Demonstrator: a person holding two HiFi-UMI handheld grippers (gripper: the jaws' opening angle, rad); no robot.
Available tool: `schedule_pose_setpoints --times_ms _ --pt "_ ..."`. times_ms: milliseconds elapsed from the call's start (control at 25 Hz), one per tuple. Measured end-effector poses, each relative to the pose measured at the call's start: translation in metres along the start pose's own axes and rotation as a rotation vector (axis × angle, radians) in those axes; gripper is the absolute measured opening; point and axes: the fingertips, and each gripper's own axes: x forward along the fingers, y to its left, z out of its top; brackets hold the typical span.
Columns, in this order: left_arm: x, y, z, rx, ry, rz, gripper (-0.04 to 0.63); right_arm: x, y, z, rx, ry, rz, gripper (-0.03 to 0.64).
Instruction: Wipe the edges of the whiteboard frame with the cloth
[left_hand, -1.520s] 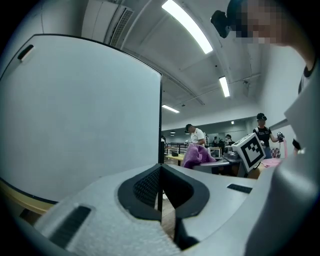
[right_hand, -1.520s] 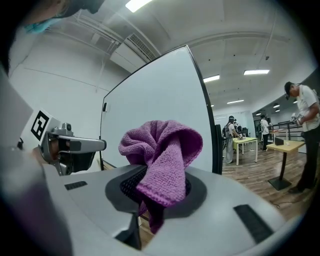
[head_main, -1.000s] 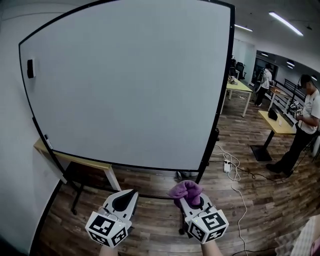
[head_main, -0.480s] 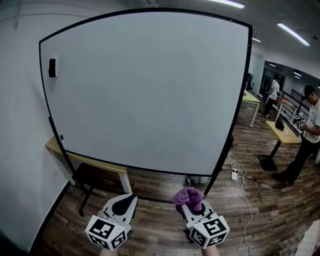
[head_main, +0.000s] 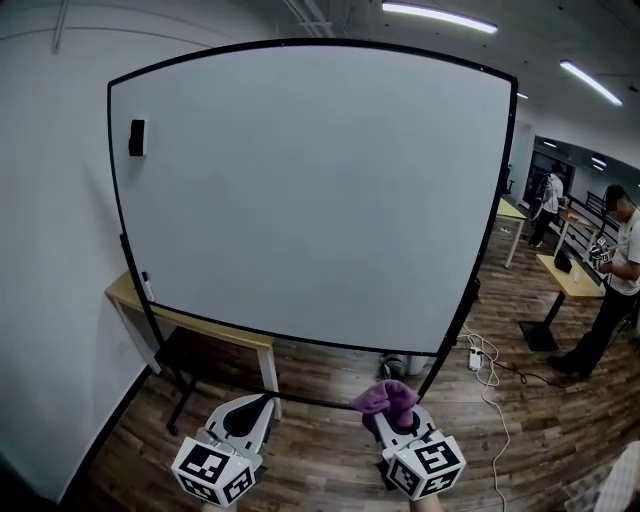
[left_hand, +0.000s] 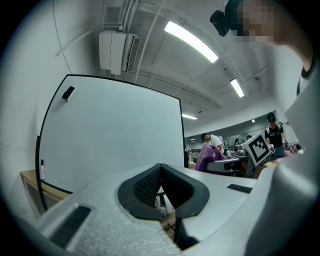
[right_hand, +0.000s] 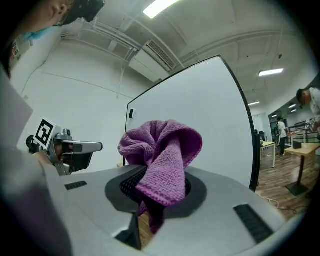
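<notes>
Between the jaws of the right gripper (head_main: 395, 415), which are pressing together on it, the purple cloth (right_hand: 162, 160) is sticking up in a bunch, ready for rubbing. Ahead of both grippers, well apart from them, the whiteboard frame (head_main: 350, 347) is waiting unwiped. The left gripper (head_main: 250, 405) is hanging beside with its jaws together on nothing, probably kept spare.

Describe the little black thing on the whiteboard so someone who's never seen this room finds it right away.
Find the big black-framed whiteboard filling the head view. Go to its upper left corner: the black block sits on the white face just inside the left frame. It is the only dark thing on the blank surface, above the small pale item low on that side.
</notes>
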Motion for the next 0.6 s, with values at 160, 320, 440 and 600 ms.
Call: schedule_pose_setpoints --times_ms 160,320,440,600 --pt "-0.023 0.005 0.005 0.003 0.000 -0.003 0.015 -0.010 0.019 0.000 -0.005 0.005 -0.020 0.067" --pt "-0.047 0.009 0.008 0.008 -0.002 -0.008 0.015 -0.021 0.038 -0.002 -0.003 0.006 -0.040 0.067" --pt "-0.065 0.011 0.011 0.012 -0.004 -0.012 0.015 -0.031 0.051 -0.002 -0.002 0.001 -0.055 0.068" --pt "-0.085 0.016 0.012 0.016 -0.005 -0.014 0.015 -0.042 0.071 -0.003 -0.003 -0.003 -0.073 0.069"
